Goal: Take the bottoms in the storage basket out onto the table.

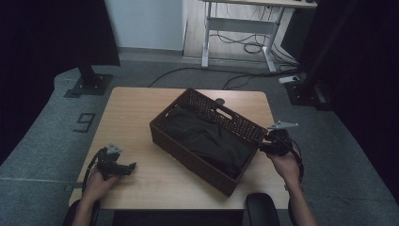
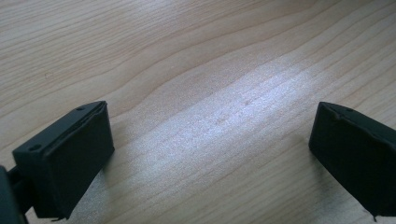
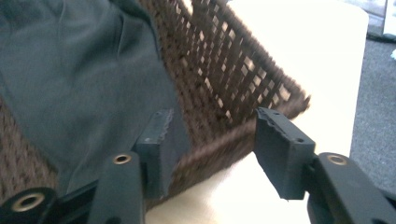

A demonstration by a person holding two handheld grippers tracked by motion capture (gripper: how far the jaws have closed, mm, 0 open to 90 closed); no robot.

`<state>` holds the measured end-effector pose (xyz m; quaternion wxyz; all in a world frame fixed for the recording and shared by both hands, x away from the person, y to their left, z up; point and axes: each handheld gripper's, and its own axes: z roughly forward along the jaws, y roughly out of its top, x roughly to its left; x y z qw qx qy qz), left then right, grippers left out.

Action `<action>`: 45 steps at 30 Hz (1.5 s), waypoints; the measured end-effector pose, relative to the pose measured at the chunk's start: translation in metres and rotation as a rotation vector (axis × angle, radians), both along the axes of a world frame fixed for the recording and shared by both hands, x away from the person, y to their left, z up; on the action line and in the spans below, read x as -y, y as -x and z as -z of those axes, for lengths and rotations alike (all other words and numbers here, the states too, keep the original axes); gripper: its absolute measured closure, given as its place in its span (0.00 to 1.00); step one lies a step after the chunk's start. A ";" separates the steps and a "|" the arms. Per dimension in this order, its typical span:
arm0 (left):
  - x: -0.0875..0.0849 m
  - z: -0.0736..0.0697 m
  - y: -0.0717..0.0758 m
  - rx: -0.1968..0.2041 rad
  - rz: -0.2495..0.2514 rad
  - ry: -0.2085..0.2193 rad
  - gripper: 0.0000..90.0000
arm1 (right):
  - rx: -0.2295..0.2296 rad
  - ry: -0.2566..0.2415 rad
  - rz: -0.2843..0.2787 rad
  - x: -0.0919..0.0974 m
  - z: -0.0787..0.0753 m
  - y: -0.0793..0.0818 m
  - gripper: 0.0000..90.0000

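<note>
In the high view, the left tongs (image 1: pixel 129 166) rest at about 7 o'clock on the wooden table (image 1: pixel 141 108), held by the person's left hand (image 1: pixel 99 183) near the front edge and well apart from the basket. The left gripper view shows them spread wide with bare wood grain between.

At about 4 o'clock, the right hand (image 1: pixel 286 165) holds the right tongs (image 1: pixel 261 148) at the near right corner of the brown wicker basket (image 1: pixel 188 155). In the right gripper view, these tongs (image 3: pixel 210 140) stand partly spread and straddle the basket's rim (image 3: pixel 219 144): one jaw inside against the cloth, the other outside over the table. The pads do not pinch the rim.

The basket sits at the table's centre, turned on a diagonal from 10 to 4 o'clock. A dark cloth (image 1: pixel 207 139) lies folded inside it, covering the bottom.
</note>
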<state>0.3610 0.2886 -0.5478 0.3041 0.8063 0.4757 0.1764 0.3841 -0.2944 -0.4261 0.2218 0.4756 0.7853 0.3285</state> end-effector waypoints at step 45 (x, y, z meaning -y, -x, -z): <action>0.000 0.000 0.000 0.000 0.000 0.000 0.00 | -0.063 -0.047 0.007 0.034 0.022 -0.011 0.85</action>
